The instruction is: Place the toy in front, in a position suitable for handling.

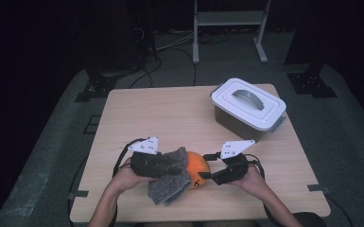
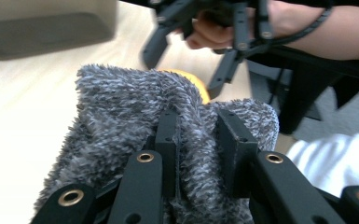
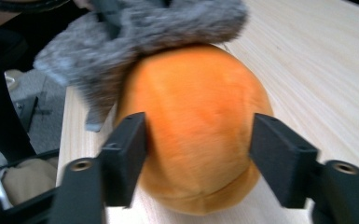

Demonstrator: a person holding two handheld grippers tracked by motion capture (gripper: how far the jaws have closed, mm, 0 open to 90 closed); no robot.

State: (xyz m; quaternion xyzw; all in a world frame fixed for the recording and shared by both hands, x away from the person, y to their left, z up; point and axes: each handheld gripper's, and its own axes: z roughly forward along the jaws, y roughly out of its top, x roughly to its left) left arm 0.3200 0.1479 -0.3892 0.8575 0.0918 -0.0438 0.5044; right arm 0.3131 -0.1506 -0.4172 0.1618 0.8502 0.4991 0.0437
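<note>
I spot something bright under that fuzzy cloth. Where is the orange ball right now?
In the high view the orange ball sits near the table's front edge, between the two grippers, partly under the grey cloth on its left.

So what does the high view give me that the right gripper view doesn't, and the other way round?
High view alone: the white lidded box at the table's far right, the left gripper shut on the grey fuzzy cloth, and both forearms. Right gripper view alone: a close look at the right gripper, one jaw against the orange plush ball, the other with a slight gap, so no firm grip is evident. Both share the ball, the cloth draped over its top and the wooden table.
</note>
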